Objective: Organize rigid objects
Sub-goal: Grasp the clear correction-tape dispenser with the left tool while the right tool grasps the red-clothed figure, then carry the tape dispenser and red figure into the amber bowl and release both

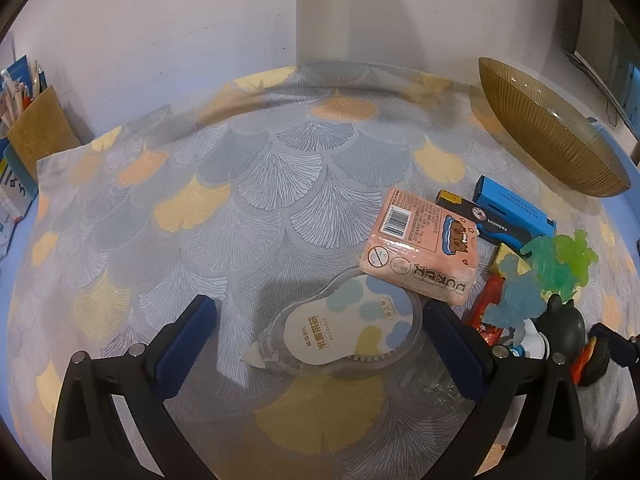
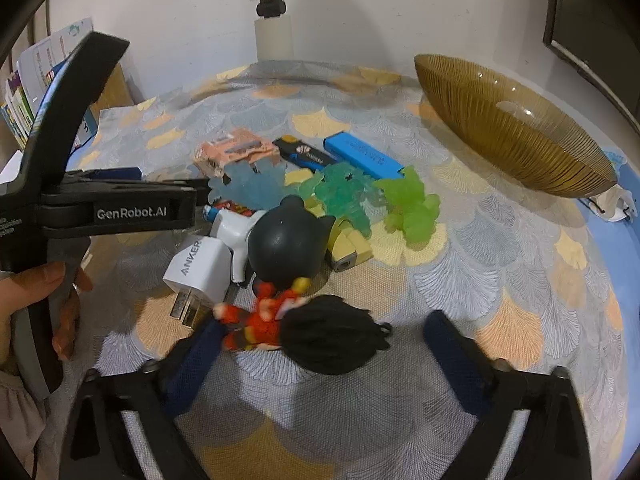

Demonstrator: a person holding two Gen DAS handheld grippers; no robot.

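- Correction tape dispenser [image 1: 344, 328] is seen flat on the tabletop [image 1: 240, 184], between the fingers of the left gripper [image 1: 320, 344]; fingers are spread, pads not touching it, nothing pinched.
- Pink card box [image 1: 420, 244] is found overlapping the dispenser's far end, so a clean lift is judged to risk dragging the box.
- Doll with black hair and red clothes [image 2: 304, 328] is seen lying between the fingers of the right gripper [image 2: 324, 360]; left finger [image 2: 192, 364] is at or against the doll's arm, right finger [image 2: 452, 356] is apart from the hair. Fingers are spread; no grip is shown.
- Remaining clutter is seen piled just beyond: black round-headed figure [image 2: 286, 240], white charger [image 2: 204, 268], translucent blue, teal and green figures [image 2: 408, 204], blue box [image 2: 360, 156], yellow blocks [image 2: 352, 248].
- Ribbed amber bowl [image 2: 512, 128] is seen empty at the far right, well apart from the pile; it is judged the likely destination.
- Progress: nothing is sorted yet, everything is left; two picks are being set up.
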